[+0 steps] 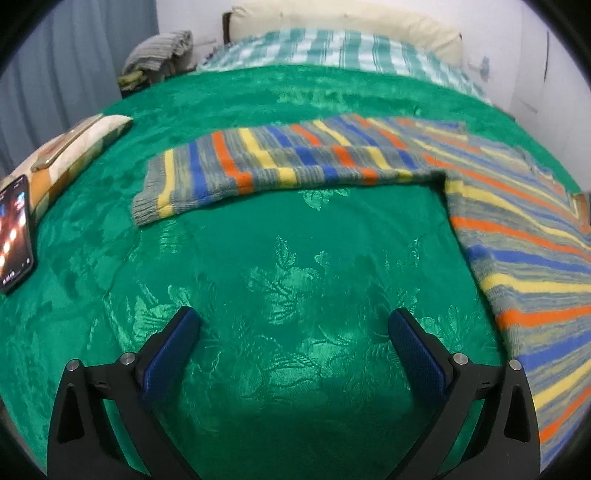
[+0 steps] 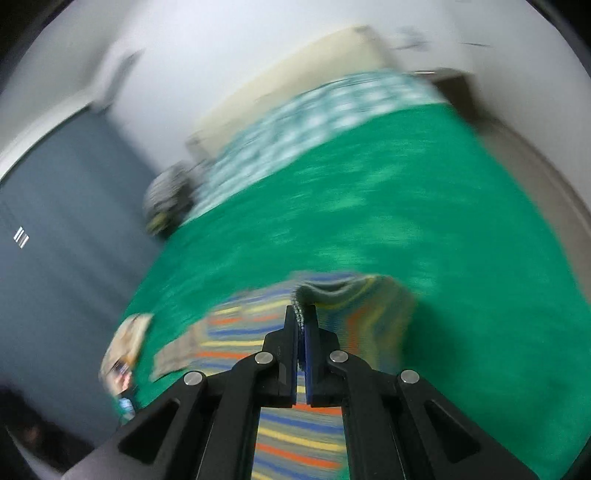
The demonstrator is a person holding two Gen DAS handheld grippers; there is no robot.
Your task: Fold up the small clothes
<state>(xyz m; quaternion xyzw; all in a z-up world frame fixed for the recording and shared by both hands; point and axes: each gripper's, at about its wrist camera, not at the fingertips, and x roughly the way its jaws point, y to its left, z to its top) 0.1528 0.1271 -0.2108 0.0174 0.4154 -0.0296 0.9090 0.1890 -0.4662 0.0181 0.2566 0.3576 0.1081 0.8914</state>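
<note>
A knitted sweater (image 1: 517, 258) with blue, orange and yellow stripes lies on the green bedspread (image 1: 295, 240), body at the right. One sleeve (image 1: 258, 166) stretches left across the bed. My left gripper (image 1: 293, 317) hangs open over bare bedspread in front of the sleeve, with nothing between its blue pads. In the blurred right wrist view, my right gripper (image 2: 302, 314) is shut on a grey ribbed edge of the sweater (image 2: 369, 314). The lifted fabric drapes down from the fingers onto the bedspread (image 2: 406, 203).
A lit phone (image 1: 14, 232) lies at the left edge beside a small patterned cushion (image 1: 74, 147). A green checked blanket (image 1: 332, 48) and cream pillow (image 1: 351, 22) sit at the bed's head. A heap of clothes (image 1: 159, 55) is beyond the far-left corner. A dark door (image 2: 55, 221) stands left.
</note>
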